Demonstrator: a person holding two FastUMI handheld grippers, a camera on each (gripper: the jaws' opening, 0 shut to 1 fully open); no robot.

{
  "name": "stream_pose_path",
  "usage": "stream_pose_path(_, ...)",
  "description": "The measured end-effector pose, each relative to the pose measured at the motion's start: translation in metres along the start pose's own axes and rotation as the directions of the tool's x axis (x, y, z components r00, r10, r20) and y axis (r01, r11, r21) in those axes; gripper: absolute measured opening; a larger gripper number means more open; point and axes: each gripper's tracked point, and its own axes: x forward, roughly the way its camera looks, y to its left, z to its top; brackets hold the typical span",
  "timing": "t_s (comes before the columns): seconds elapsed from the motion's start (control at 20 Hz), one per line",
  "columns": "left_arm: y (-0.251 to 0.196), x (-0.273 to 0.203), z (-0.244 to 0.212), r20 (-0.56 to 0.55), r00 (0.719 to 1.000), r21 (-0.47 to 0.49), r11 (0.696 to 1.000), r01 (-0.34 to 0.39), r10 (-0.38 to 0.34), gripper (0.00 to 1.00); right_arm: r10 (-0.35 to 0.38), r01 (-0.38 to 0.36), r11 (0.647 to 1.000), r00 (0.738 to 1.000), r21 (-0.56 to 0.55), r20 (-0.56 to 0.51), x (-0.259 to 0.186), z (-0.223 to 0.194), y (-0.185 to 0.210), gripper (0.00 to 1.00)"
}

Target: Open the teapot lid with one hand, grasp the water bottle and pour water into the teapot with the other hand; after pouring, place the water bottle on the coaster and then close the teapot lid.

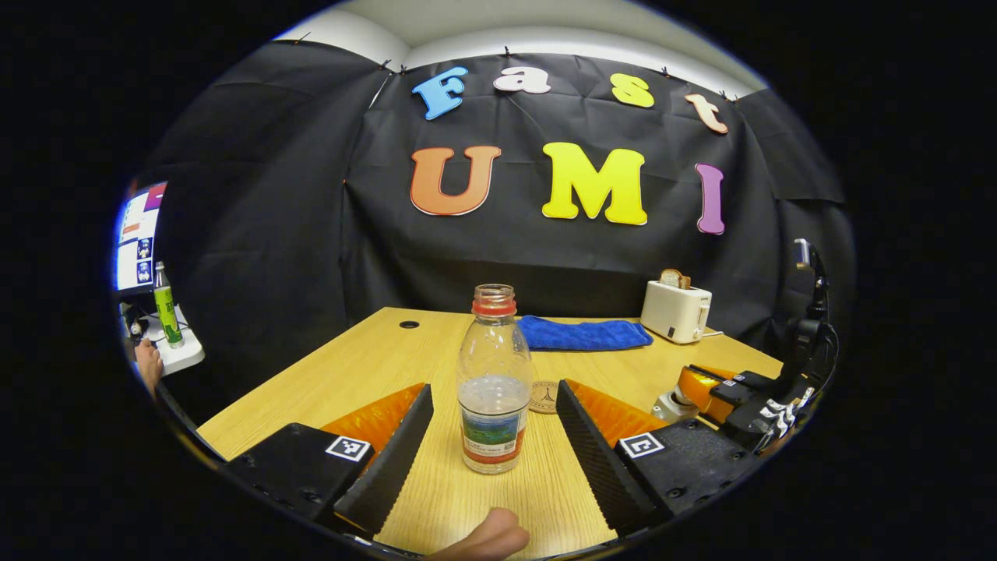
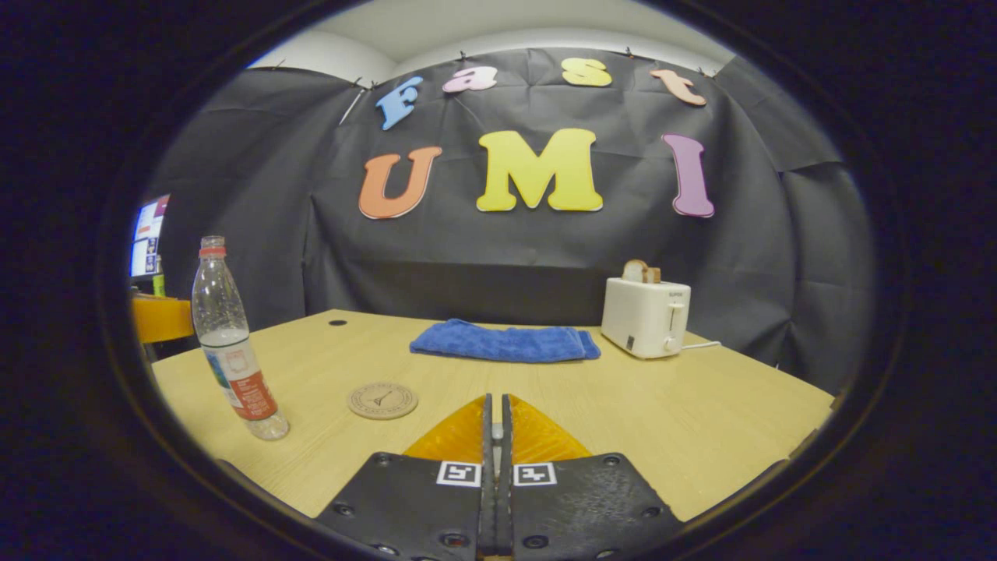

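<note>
A clear water bottle [image 1: 494, 382], uncapped with a red neck ring and about half full, stands upright on the wooden table [image 1: 350, 374] between the fingers of my open left gripper [image 1: 493, 389], which do not touch it. The round coaster [image 1: 544, 396] lies just behind it. In the right gripper view the bottle [image 2: 230, 343] stands far left with the coaster [image 2: 382, 400] beside it. My right gripper [image 2: 496, 401] is shut on a small pale piece, the teapot lid's knob. From the left gripper view the right gripper [image 1: 693, 389] sits at the right over a whitish teapot lid [image 1: 671, 407]; the pot's body is hidden.
A folded blue towel [image 2: 506, 343] lies at the back of the table, and a white toaster [image 2: 645, 315] holding toast stands to its right. A monitor [image 1: 136, 238] and a green bottle [image 1: 165, 308] are on a side desk at the left. A fingertip [image 1: 487, 538] shows at the bottom edge.
</note>
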Motion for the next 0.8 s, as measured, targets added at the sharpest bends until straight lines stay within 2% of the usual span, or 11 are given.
stream_pose_path(0.1, 0.006, 0.008, -0.005, 0.000, 1.000, 0.000, 1.000, -0.011, 0.011, 1.00, 0.012, -0.013, 1.000, 1.000, 0.010, 0.019, -0.008, 0.006, 0.000, 0.00)
stream_pose_path(0.3, 0.001, 0.019, -0.010, 0.037, 0.998, 0.022, 0.999, 0.047, -0.047, 1.00, 0.027, -0.027, 0.999, 1.000, 0.017, 0.007, -0.020, 0.007, -0.012, 0.00)
stream_pose_path(0.45, 0.003, 0.035, -0.027, 0.006, 0.999, -0.016, 0.999, 0.051, -0.051, 1.00, 0.024, -0.023, 0.999, 1.000, 0.033, -0.009, -0.029, 0.005, -0.028, 0.00)
stream_pose_path(0.6, 0.000, 0.050, -0.042, -0.030, 0.997, -0.029, 0.997, 0.068, -0.069, 0.99, 0.003, -0.004, 0.998, 1.000, 0.059, 0.024, -0.036, 0.013, -0.048, 0.00)
stream_pose_path(0.8, 0.009, 0.068, -0.050, -0.033, 0.999, 0.006, 1.000, 0.028, -0.028, 1.00, 0.000, -0.003, 0.998, 0.999, 0.068, 0.044, -0.043, 0.014, -0.058, 0.02)
